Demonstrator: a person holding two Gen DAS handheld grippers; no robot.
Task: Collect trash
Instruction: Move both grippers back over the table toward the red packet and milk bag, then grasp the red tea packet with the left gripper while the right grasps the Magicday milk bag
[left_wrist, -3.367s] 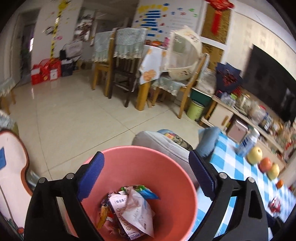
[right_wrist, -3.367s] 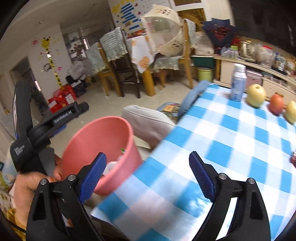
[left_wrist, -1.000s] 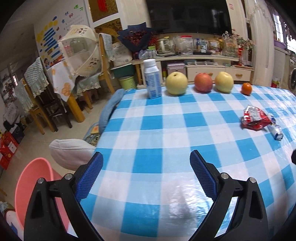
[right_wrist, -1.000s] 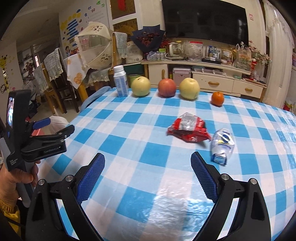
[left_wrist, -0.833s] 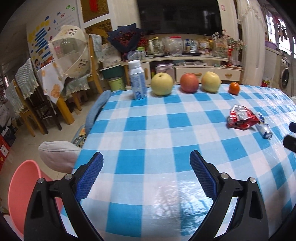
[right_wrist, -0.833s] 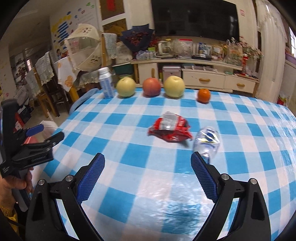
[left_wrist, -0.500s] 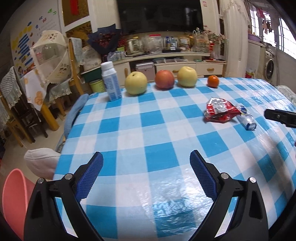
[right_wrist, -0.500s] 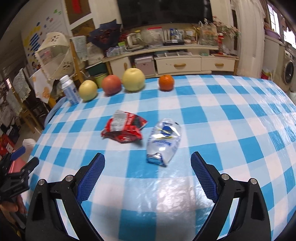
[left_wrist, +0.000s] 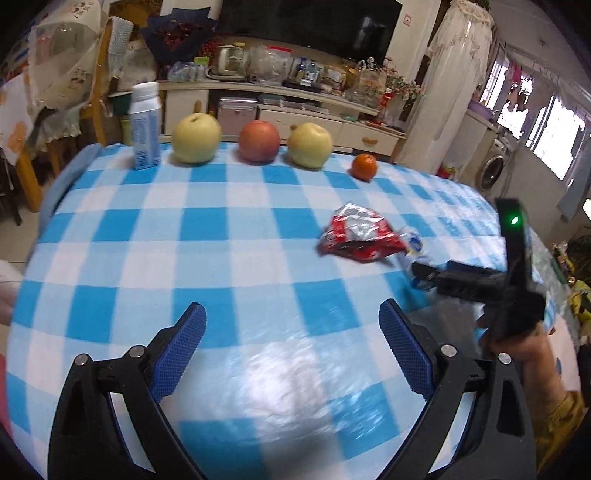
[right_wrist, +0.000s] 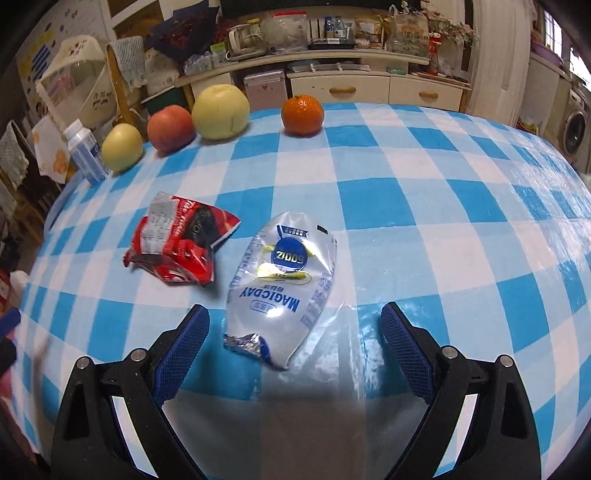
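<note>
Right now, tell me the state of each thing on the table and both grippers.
Left gripper: open, empty.
Right gripper: open, empty, just short of the clear wrapper.
Clear wrapper: lying flat, torn end toward the gripper.
Red wrapper: crumpled, opened.
Milk bottle: upright, capped.
Fruit: whole, in a row.

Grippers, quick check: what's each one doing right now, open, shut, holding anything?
Left gripper: open, holding nothing, above the checked tablecloth.
Right gripper: open, holding nothing, its fingers either side of the near end of the clear white wrapper.
</note>
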